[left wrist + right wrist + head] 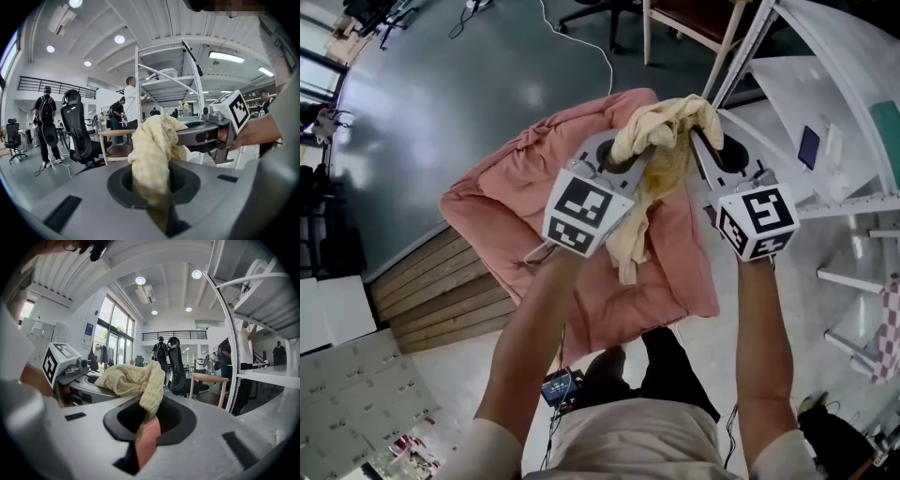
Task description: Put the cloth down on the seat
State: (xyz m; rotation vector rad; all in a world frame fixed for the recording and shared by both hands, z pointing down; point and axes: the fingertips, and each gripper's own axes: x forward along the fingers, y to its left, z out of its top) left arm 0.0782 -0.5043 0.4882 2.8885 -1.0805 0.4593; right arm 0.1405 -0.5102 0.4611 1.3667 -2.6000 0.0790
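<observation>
cloth (pixel 661 141), a pale yellow one, was bunched up between the two grippers, right over the pink cushioned seat (pixel 502 192). left gripper (pixel 617 157) was clamped on one end, and right gripper (pixel 710 148) was pinching the other end. both sat side by side, close together. a loose tail of it dangled over the cushion. white shelf rack (pixel 825 103) stood just beside the seat.
</observation>
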